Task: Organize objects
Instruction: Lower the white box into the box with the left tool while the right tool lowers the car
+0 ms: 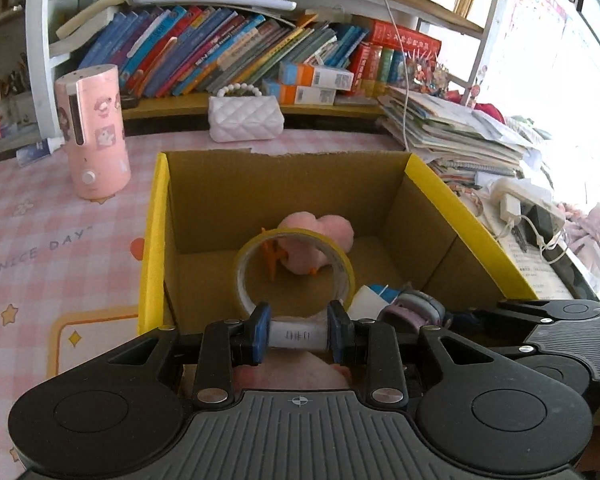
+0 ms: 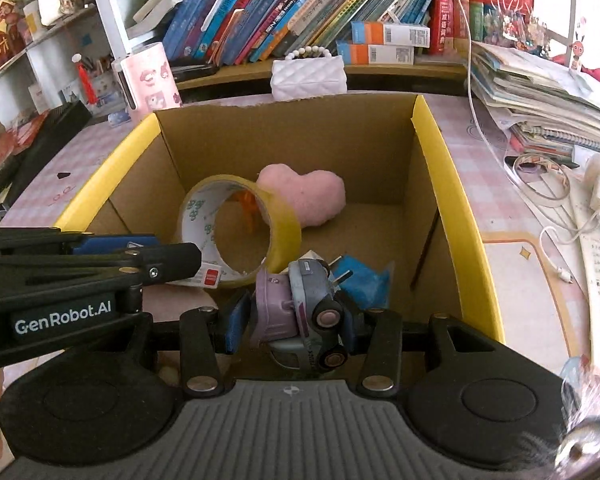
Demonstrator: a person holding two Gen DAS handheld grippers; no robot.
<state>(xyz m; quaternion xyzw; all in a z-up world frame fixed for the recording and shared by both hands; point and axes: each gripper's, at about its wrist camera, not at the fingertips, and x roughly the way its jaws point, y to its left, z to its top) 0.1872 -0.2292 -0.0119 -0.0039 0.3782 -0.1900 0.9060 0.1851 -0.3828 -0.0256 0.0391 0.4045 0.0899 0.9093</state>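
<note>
An open cardboard box with yellow rim [image 1: 424,172] [image 2: 428,128] stands on the pink checked table. Inside lie a pink heart plush [image 1: 320,232] [image 2: 308,192], an orange item partly hidden behind the tape, and a blue packet [image 2: 364,280]. My left gripper [image 1: 299,332] is shut on a yellow tape roll [image 1: 340,264] [image 2: 276,208], holding it over the box's near side. My right gripper [image 2: 294,320] is shut on a grey and lilac toy car [image 2: 308,304] [image 1: 414,308], held tilted just right of the tape roll.
A pink humidifier [image 1: 94,132] [image 2: 150,76] stands left of the box. A white quilted purse [image 1: 244,116] [image 2: 308,74] sits behind it below a bookshelf [image 1: 240,48]. Stacked papers [image 1: 460,132], a charger and cables [image 2: 572,208] lie to the right.
</note>
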